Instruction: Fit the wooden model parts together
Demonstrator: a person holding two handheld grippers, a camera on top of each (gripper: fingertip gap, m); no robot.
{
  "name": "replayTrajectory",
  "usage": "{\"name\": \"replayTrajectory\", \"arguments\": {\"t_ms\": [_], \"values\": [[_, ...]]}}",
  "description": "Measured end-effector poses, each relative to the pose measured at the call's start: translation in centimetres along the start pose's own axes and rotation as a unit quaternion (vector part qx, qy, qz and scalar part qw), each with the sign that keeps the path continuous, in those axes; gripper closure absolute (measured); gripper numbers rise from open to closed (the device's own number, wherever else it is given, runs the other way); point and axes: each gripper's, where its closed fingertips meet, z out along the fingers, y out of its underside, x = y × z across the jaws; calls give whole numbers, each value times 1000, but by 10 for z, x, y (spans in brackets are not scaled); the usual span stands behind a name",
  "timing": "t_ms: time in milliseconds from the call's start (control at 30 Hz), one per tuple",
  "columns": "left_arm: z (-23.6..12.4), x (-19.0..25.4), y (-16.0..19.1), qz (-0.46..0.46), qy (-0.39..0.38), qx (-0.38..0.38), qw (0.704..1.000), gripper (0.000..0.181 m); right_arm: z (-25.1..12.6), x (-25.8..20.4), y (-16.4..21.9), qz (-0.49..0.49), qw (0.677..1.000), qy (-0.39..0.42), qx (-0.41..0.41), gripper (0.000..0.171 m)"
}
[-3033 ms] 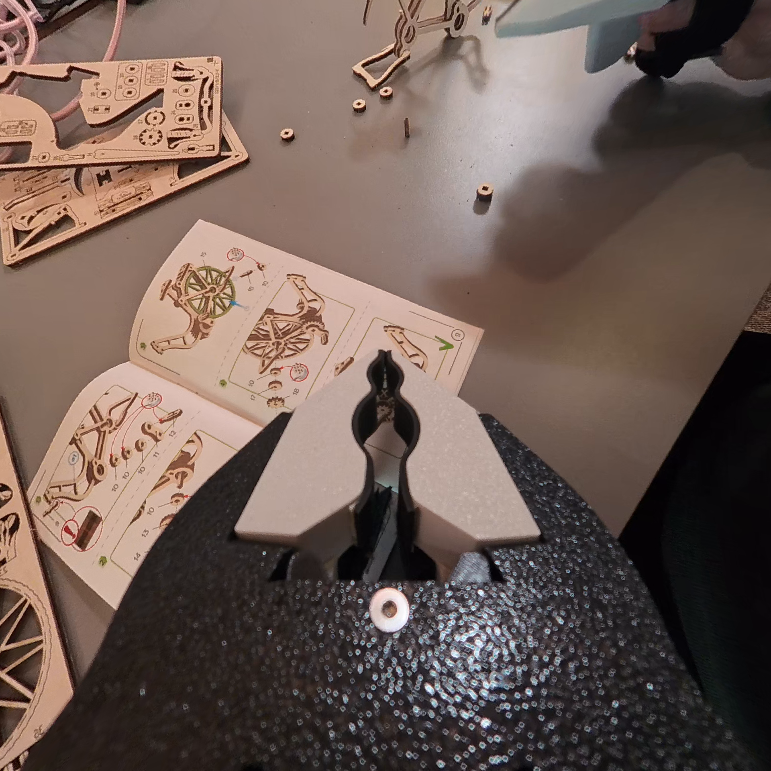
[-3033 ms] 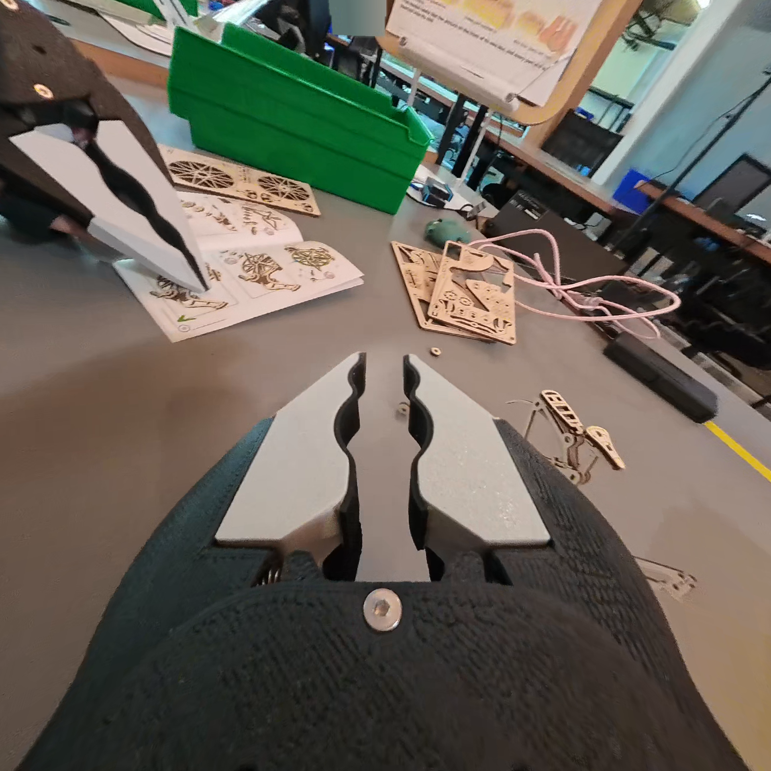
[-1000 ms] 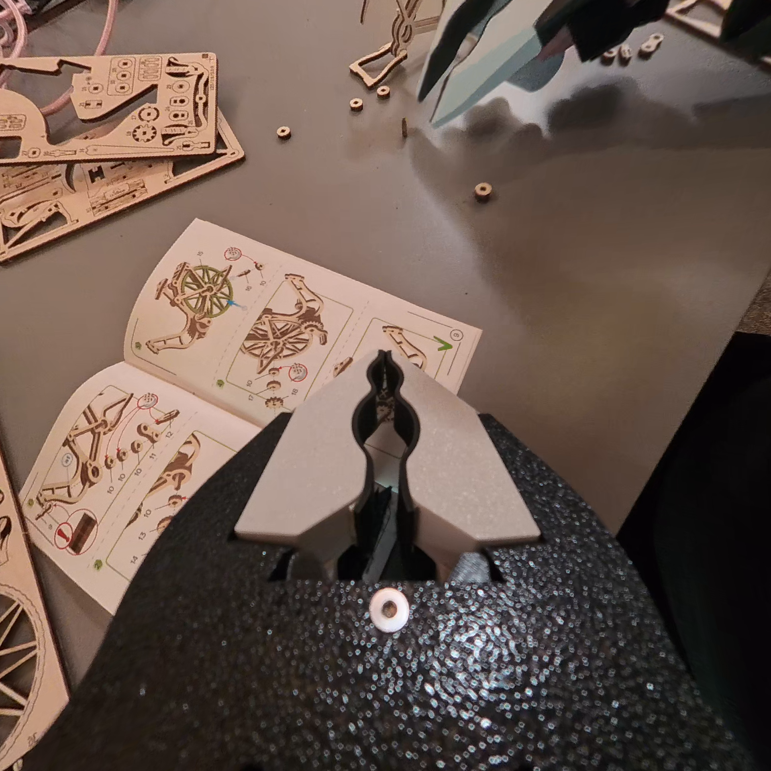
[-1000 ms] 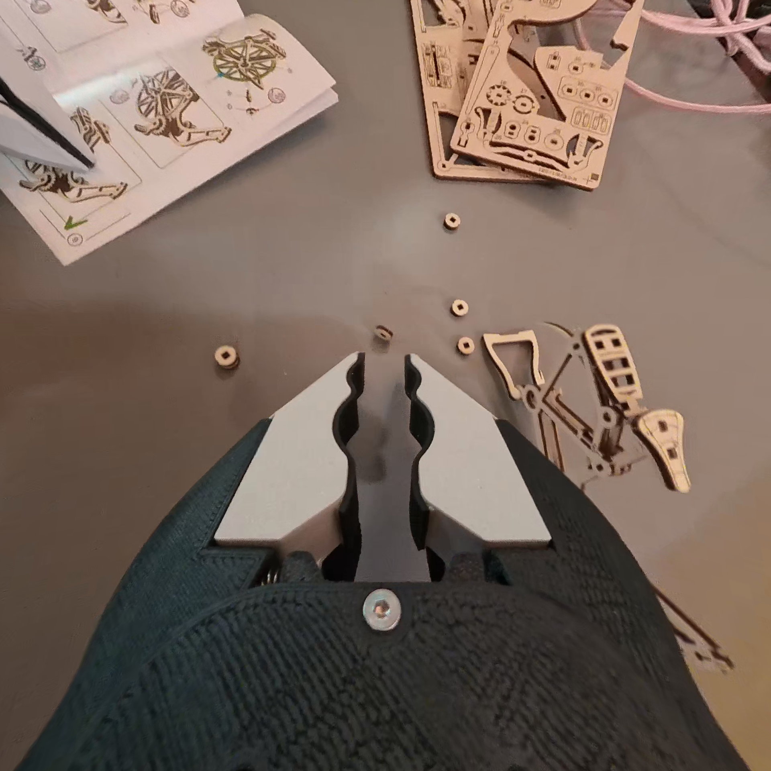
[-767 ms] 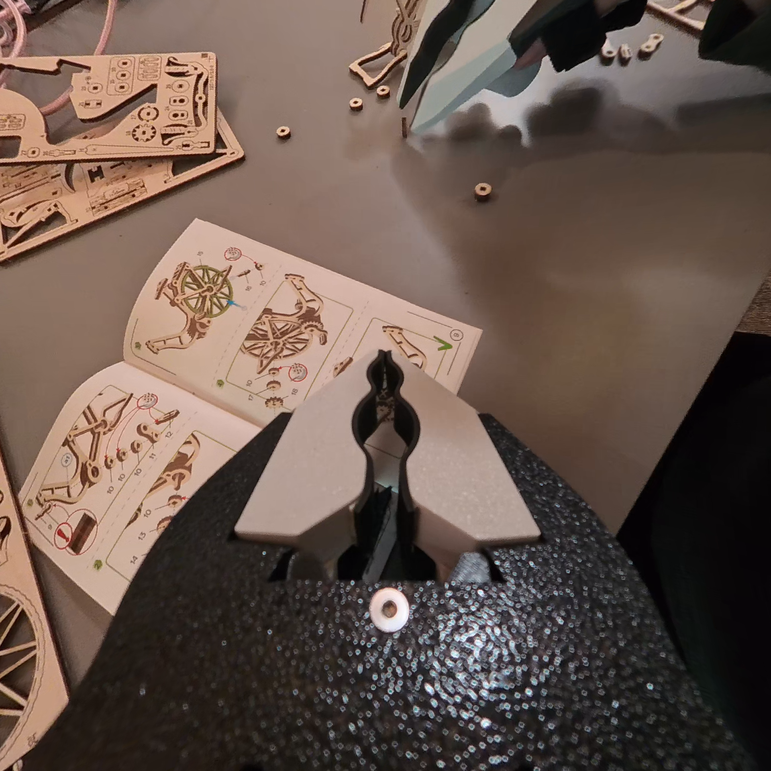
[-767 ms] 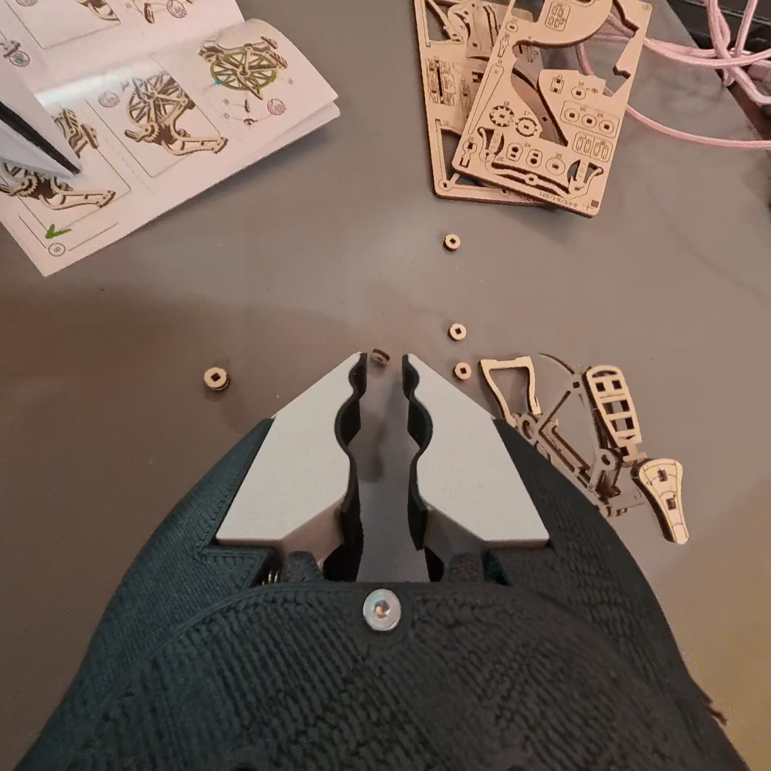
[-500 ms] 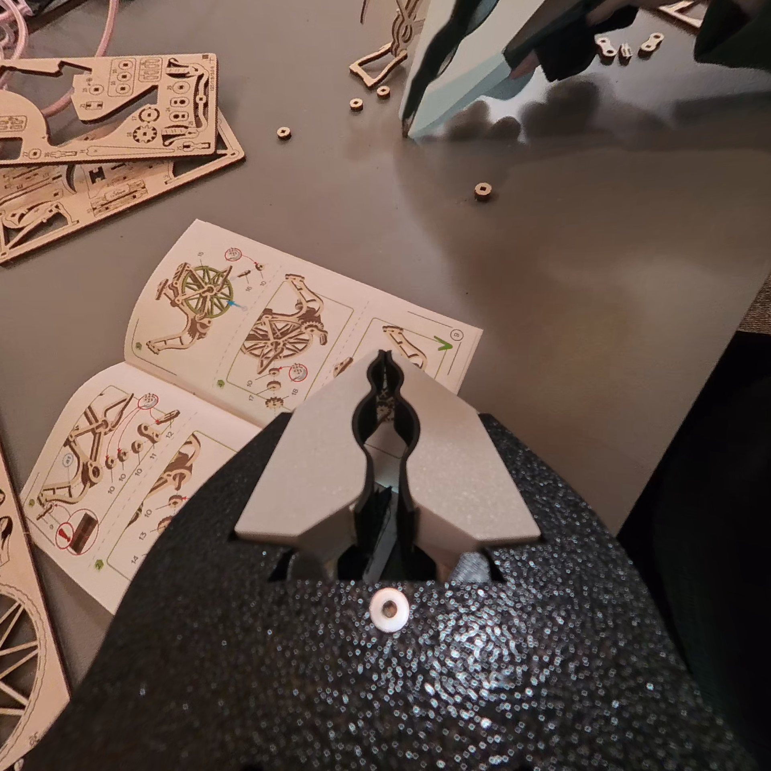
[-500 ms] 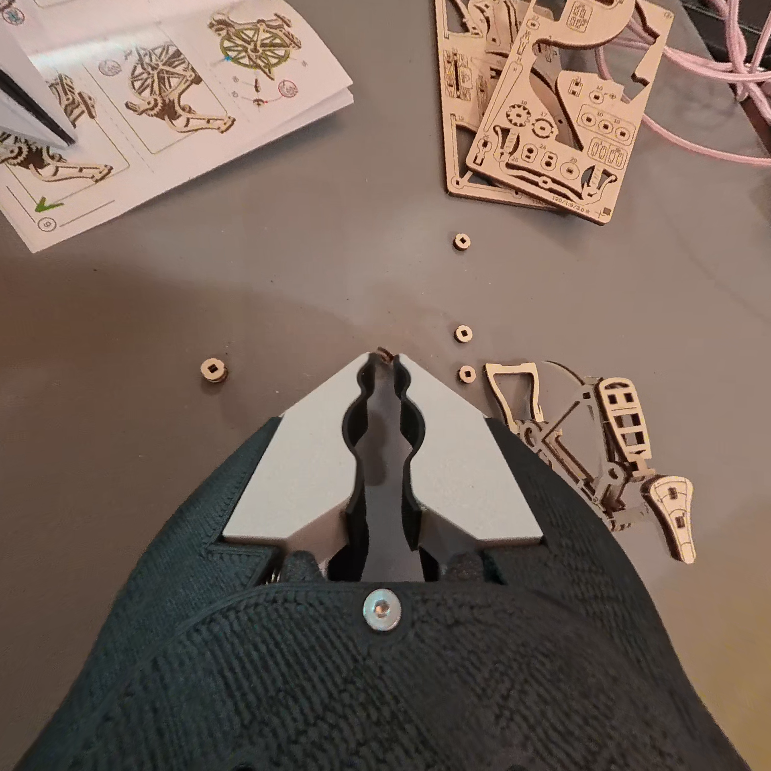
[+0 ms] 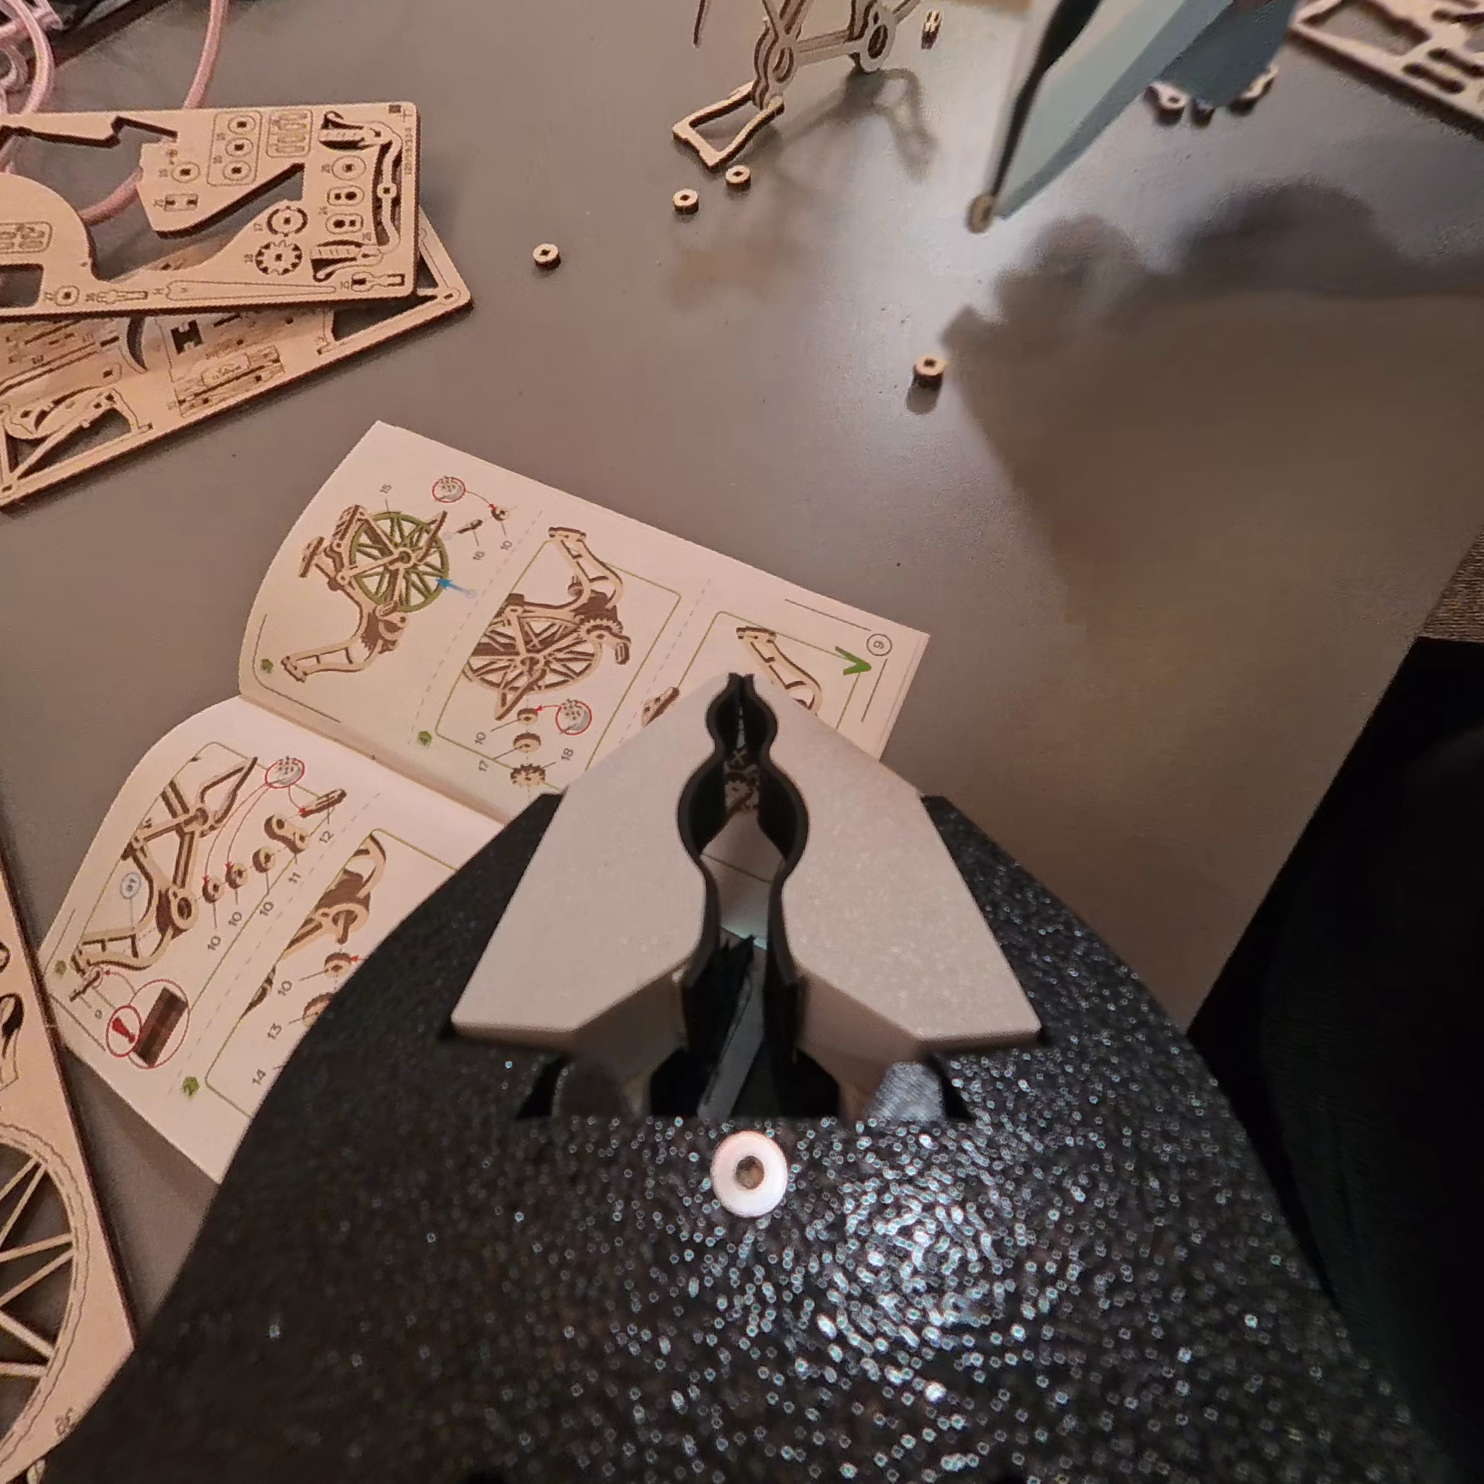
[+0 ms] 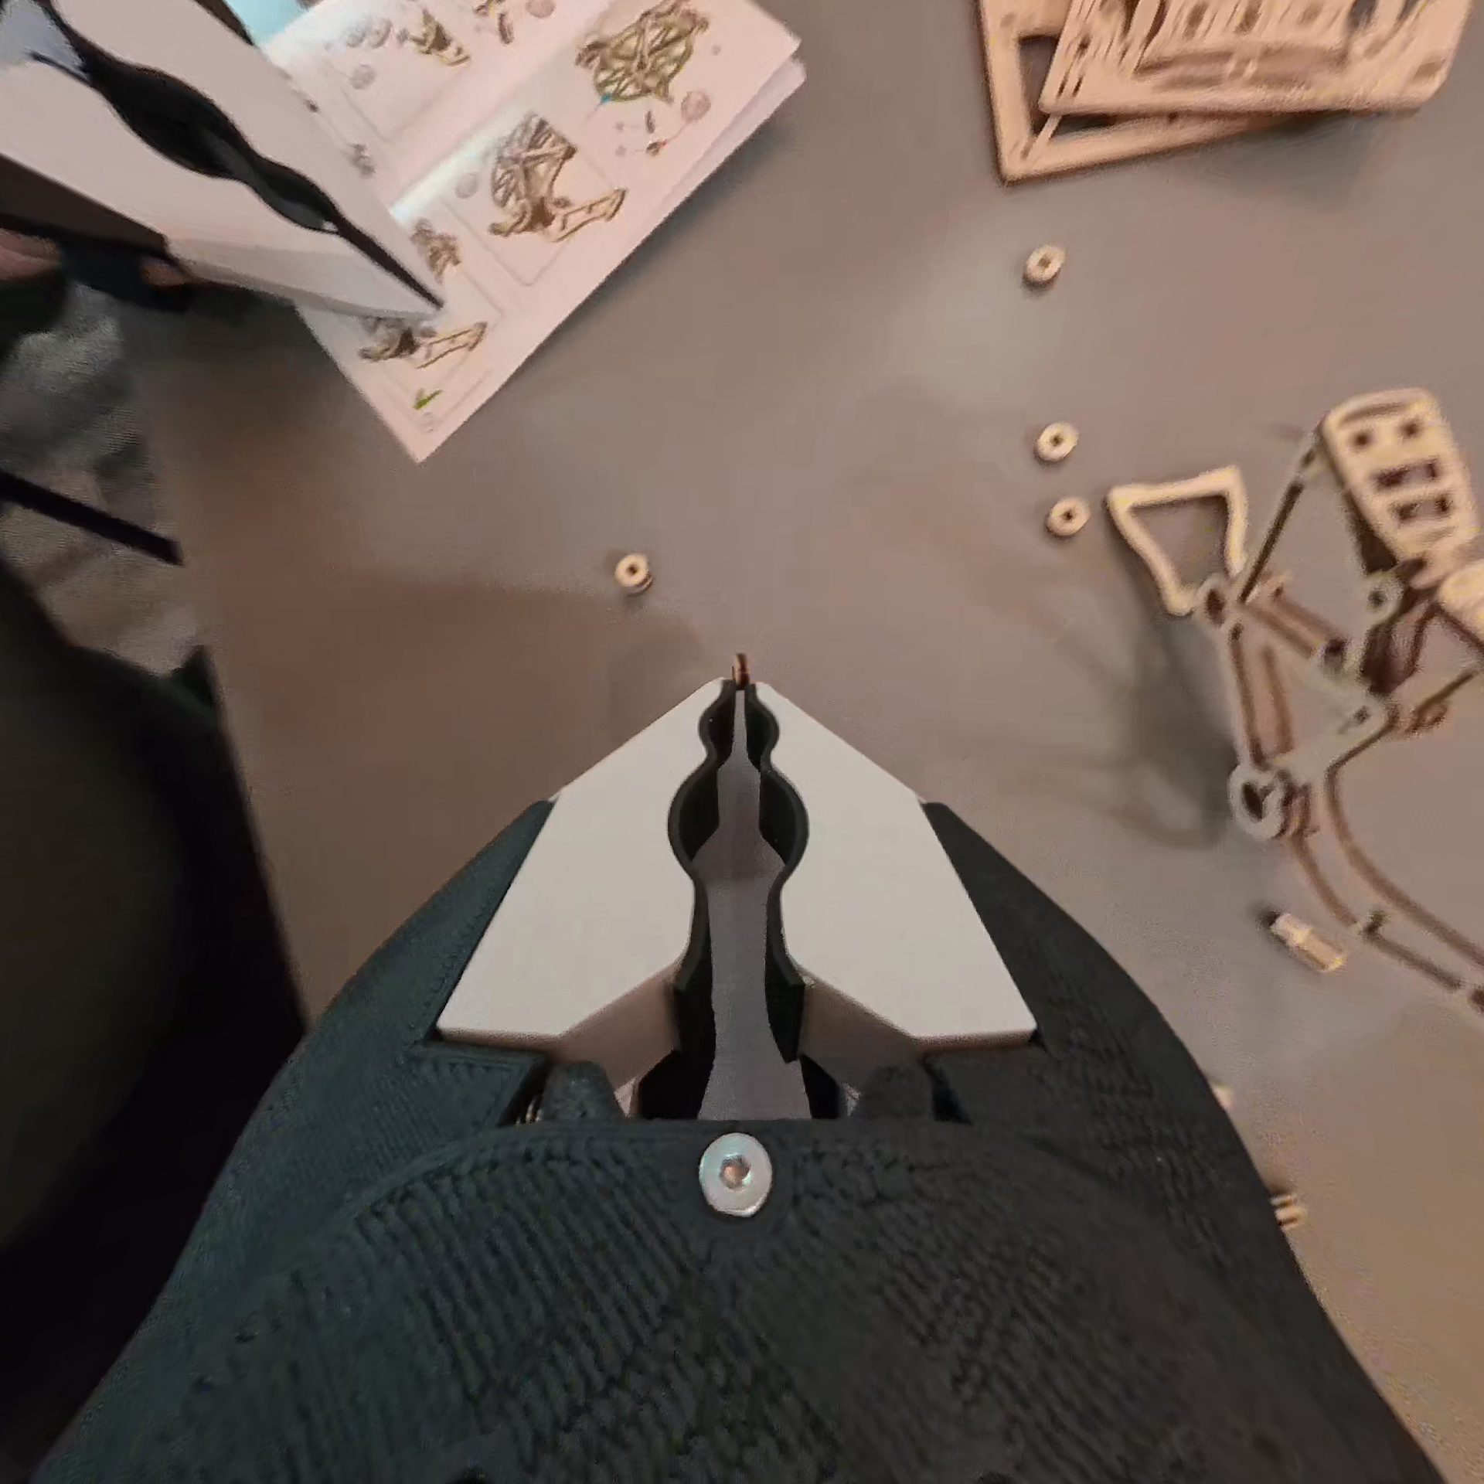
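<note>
My right gripper (image 10: 740, 682) is shut on a small wooden washer (image 10: 740, 668), held edge-on at its tips above the grey table. In the left wrist view the right gripper (image 9: 994, 199) hangs at the top right with the washer (image 9: 978, 214) at its tip. A partly built wooden model frame (image 10: 1325, 642) stands to its right; it also shows in the left wrist view (image 9: 803, 64). My left gripper (image 9: 740, 684) is shut and empty, resting low over the open instruction booklet (image 9: 450, 610).
Loose washers lie on the table (image 10: 634, 572) (image 10: 1056, 442) (image 10: 1068, 515). Laser-cut wooden sheets (image 9: 201, 209) lie at the far left, another sheet with a wheel (image 9: 40, 1204) at the near left. A small peg (image 10: 1305, 951) lies by the model. The table edge (image 9: 1445, 610) runs on the right. The left gripper's tips are roughly 15 cm from the right gripper's.
My right gripper closed on a small washer on the table, lifted it and swung away from the model. The left gripper has not moved.
</note>
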Motion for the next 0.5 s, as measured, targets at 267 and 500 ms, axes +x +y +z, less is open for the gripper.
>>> {"name": "replayTrajectory", "arguments": {"t_ms": [267, 500], "values": [[0, 0, 0, 0, 0, 0, 1000, 181, -12, -32, 31, 71, 990, -111, -56, 170], [0, 0, 0, -1, 1, 0, 1000, 181, -12, -27, 41, 28, 993, -73, -89, 165]]}}
